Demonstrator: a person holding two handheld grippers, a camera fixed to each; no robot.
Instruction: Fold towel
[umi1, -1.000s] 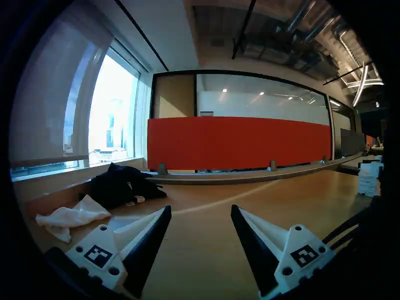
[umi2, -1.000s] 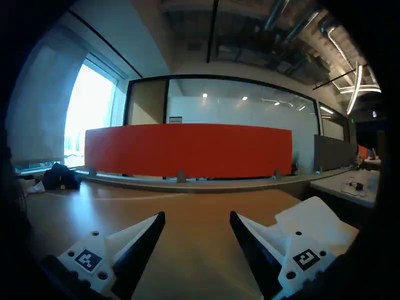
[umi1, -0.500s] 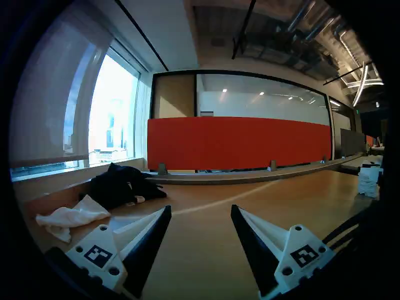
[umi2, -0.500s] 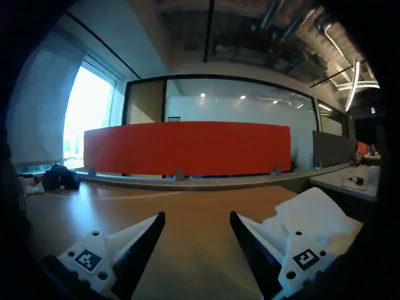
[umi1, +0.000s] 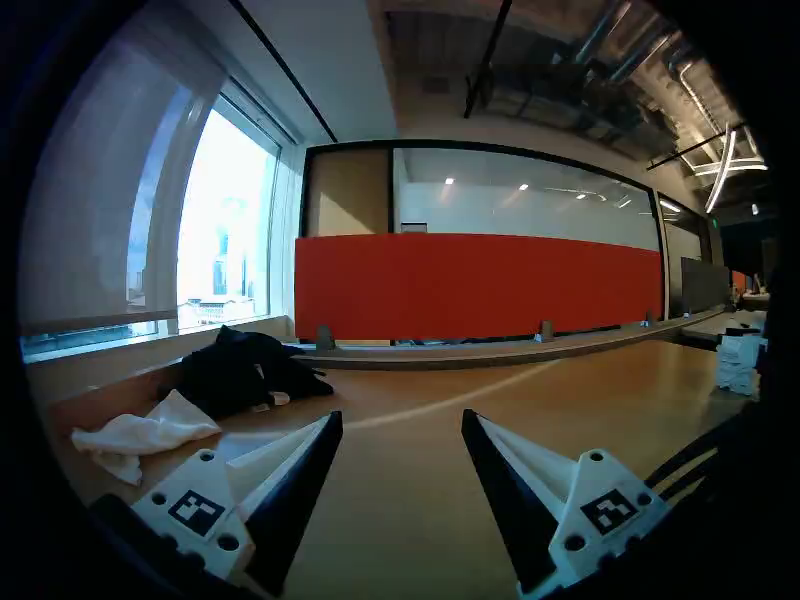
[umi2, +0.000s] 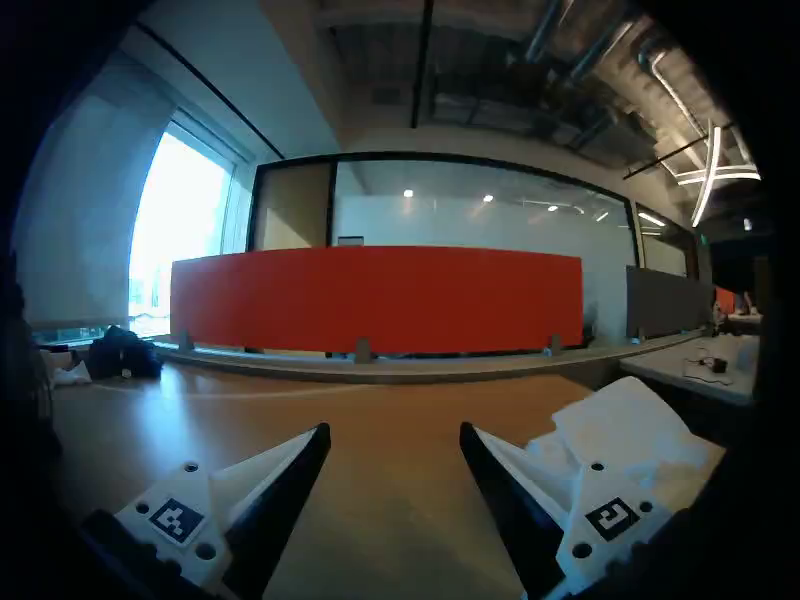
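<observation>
A crumpled white towel (umi1: 145, 436) lies on the wooden table (umi1: 420, 480) at the left in the left gripper view, beside my left gripper (umi1: 400, 432), which stands open low over the tabletop with nothing between its fingers. In the right gripper view my right gripper (umi2: 394, 440) is open too, hovering over the wooden table (umi2: 390, 440). A white cloth (umi2: 625, 440) lies just right of its right finger, partly behind it. The same far white towel (umi2: 70, 375) is a small patch at the left edge.
A dark garment (umi1: 245, 370) is heaped behind the towel by the window ledge, also seen as the dark garment (umi2: 122, 355). A red divider panel (umi1: 475, 285) runs along the table's far edge. A white stack (umi1: 738, 362) sits at the far right.
The right gripper view dipped and rose slightly; the white cloth beside its right finger shifted a little. The left gripper has not moved.
</observation>
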